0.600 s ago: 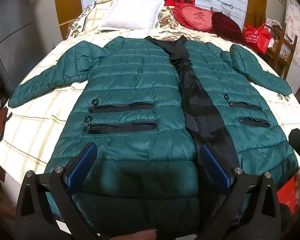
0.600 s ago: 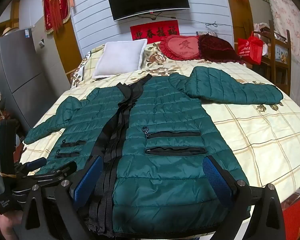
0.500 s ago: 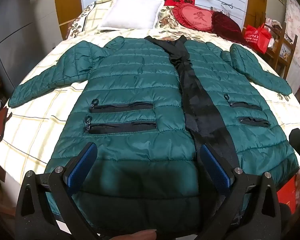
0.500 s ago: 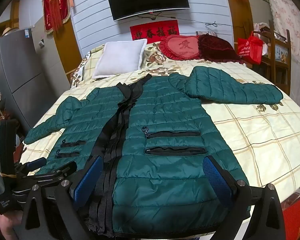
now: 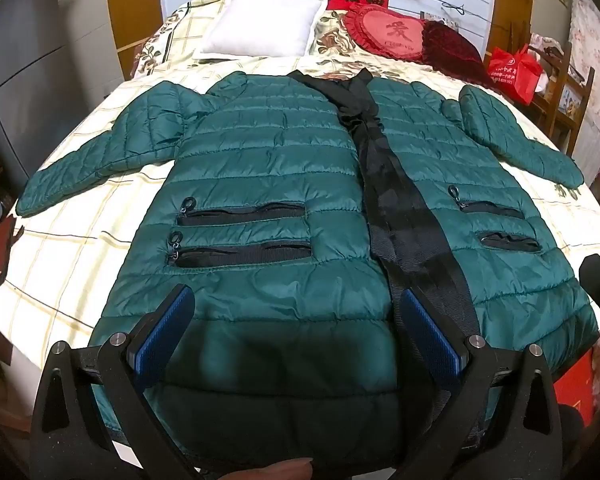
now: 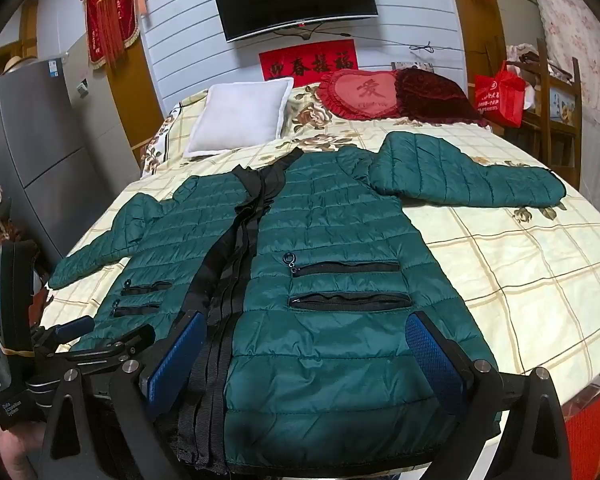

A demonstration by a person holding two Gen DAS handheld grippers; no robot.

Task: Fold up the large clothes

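Jaws of both the left gripper (image 5: 296, 330) and the right gripper (image 6: 304, 350) stand released, empty, above the hem of the green jacket (image 5: 268, 160). It lies flat on the bed (image 6: 540, 264), its long axis running straight away from the jaws toward the collar. Each sleeve spreads outward far beyond its own side's jaws, so neither hand is clearly nearer.

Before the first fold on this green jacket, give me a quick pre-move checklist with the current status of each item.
1. Jacket lies flat, front up, on the bed: ok.
2. Both sleeves spread out to the sides: ok.
3. Left tongs open, nothing between the pads: ok.
4. Right tongs open, nothing gripped: ok.
5. Black front strip straight down the middle: not ok, it lies skewed and bunched.
6. Hem fully on the bed: cannot tell, the tongs hide it.
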